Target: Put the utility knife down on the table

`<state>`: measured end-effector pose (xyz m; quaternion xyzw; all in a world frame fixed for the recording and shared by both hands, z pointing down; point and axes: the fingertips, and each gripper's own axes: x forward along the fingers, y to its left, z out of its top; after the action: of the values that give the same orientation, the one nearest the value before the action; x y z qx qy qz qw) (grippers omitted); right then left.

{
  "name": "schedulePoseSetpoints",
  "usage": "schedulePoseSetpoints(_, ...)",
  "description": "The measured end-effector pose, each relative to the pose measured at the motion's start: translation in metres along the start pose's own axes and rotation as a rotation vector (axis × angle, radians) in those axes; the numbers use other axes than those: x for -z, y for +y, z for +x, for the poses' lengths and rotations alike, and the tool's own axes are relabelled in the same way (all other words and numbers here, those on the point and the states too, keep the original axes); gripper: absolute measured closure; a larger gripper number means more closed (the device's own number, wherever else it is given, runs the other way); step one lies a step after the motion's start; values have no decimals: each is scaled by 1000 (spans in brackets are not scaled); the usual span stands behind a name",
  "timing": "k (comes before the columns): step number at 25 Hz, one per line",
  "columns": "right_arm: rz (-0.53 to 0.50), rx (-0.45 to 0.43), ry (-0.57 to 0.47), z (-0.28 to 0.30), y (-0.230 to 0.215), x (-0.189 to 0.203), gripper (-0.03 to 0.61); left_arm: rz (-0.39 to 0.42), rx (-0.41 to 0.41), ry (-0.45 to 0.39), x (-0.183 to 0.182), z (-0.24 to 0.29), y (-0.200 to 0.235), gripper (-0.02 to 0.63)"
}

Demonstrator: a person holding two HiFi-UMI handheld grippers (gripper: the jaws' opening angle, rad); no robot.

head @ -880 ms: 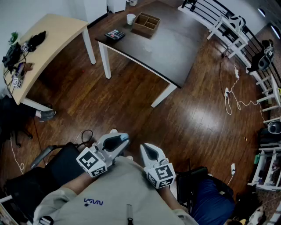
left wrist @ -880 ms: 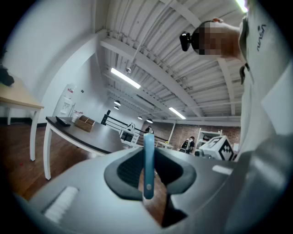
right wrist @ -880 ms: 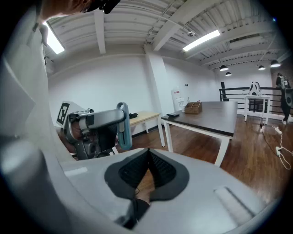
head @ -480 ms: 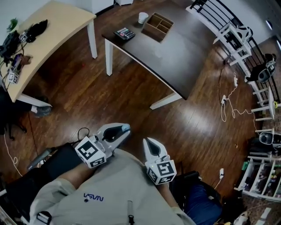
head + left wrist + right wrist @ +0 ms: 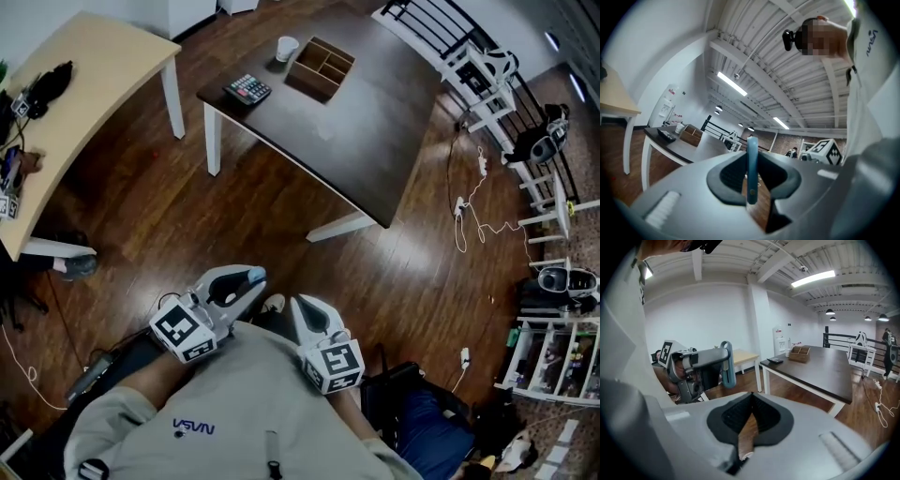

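On the wooden floor (image 5: 281, 206), well short of the dark surface (image 5: 375, 122), we carry the blue utility knife (image 5: 752, 164) clamped in the left gripper (image 5: 242, 281), its fingers narrow, for the set-down. The right gripper (image 5: 750, 401) rides empty, fingers together. Against the earlier frames little differs: the knife stays clamped and the surface looks about as far off.

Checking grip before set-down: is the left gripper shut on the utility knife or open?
Shut on it: the blue utility knife stands pinched between the fingers of the left gripper.

Blue utility knife (image 5: 752, 168), dark brown table (image 5: 375, 112) (white-legged), reddish-brown plank floor (image 5: 141, 187).
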<state>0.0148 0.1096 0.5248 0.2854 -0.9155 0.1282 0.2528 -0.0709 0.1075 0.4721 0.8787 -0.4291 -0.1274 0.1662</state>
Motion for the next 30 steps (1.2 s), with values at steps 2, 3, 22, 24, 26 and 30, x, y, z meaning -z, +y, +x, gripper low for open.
schedulePoseSetpoints(2, 3, 13, -6, 4, -6, -3, 578, -14, -2, 4, 3, 5, 6, 540)
schedulePoseSetpoints(3, 11, 18, -13, 8, -10, -5, 578, -15, -3, 9, 4, 8, 10, 540)
schedulePoseSetpoints(22, 183, 21, -152, 74, -167, -68, 578, 91, -36, 133, -28, 145, 78, 540)
schedulePoseSetpoints(24, 198, 36, -159, 71, -188, -70, 578, 91, -11, 149, -26, 168, 78, 540)
schedulePoseSetpoints(26, 213, 63, -162, 65, -210, -69, 578, 91, 19, 162, -24, 190, 76, 540)
schedulePoseSetpoints(30, 278, 163, -177, 49, -252, -64, 578, 104, 88, 199, -20, 227, 76, 540)
